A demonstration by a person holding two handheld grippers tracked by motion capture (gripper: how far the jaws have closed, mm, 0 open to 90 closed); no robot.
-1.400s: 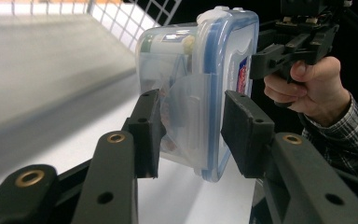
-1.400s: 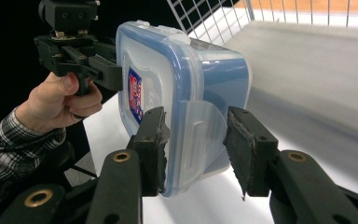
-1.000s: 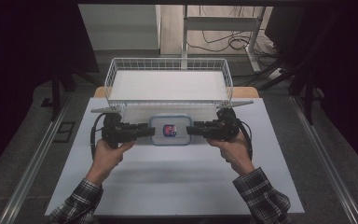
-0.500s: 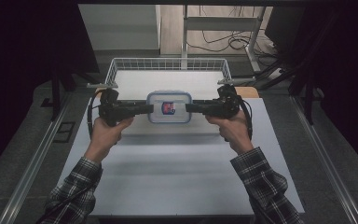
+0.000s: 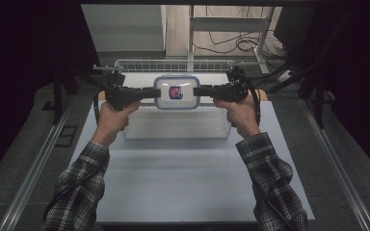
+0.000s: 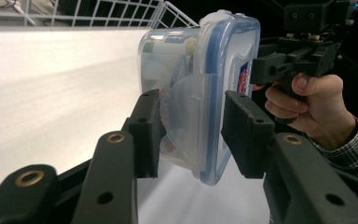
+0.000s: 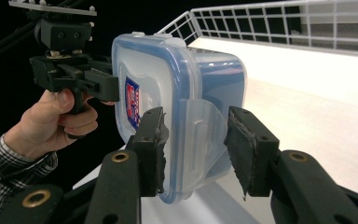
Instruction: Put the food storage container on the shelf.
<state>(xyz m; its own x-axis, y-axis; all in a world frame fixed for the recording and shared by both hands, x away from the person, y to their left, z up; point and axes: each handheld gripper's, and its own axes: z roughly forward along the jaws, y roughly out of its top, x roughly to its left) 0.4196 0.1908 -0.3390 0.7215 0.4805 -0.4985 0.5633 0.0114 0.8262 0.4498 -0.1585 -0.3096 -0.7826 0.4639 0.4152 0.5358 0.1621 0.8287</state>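
While the white table (image 5: 183, 183) spreads widest below everything, the white wire basket (image 5: 173, 122) stands on its far half and serves as the marker for the rest. Above the basket, clear of its floor, hangs the clear food container (image 5: 176, 91), lid up, blue-rimmed with a red and blue label. Coming in from the basket's left end, the left gripper (image 5: 147, 92) pinches the container's left end, one jaw over the lid and one under the base, as the left gripper view (image 6: 191, 135) shows. From the basket's right end, the right gripper (image 5: 202, 90) clamps the opposite end in the same way, its pads (image 7: 151, 140) astride the lid's folded latch.
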